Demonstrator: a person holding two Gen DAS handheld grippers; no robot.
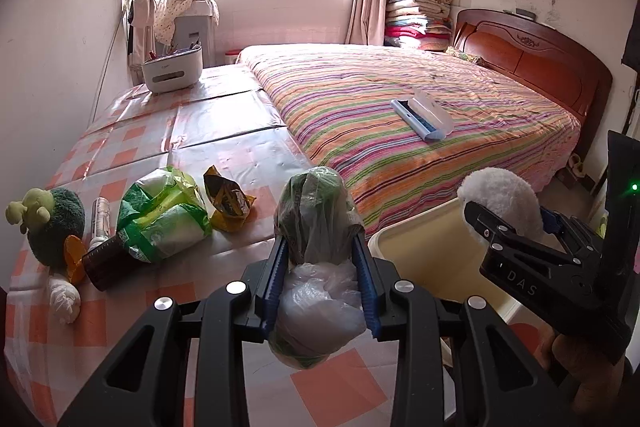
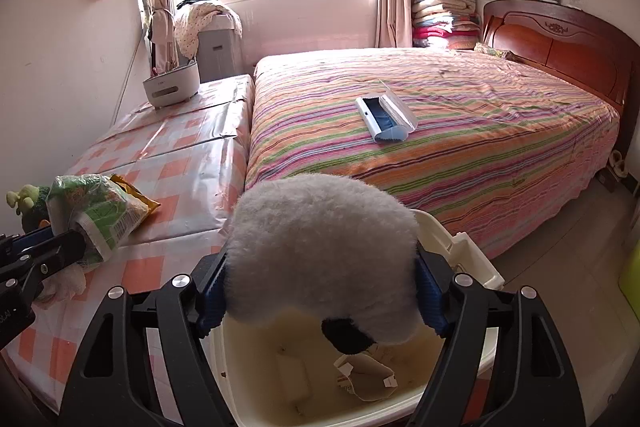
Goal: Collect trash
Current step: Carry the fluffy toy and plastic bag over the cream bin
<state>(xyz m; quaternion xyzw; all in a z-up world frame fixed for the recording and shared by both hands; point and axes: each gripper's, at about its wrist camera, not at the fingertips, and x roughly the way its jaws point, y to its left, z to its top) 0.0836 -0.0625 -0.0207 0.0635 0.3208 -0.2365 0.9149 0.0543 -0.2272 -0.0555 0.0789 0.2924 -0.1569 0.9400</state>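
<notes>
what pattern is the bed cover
Multicoloured stripes on the bed cover: pink, orange, green and purple bands. Clearest in the right wrist view.

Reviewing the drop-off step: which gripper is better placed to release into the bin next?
Right. The right gripper holds its fluffy white item directly above the open bin; the left gripper holds its plastic bag above the table.

Black gripper [image 1: 320, 283] frames, blue ribbed pads [image 1: 276, 287], silver screws [image 1: 236, 287]
</notes>
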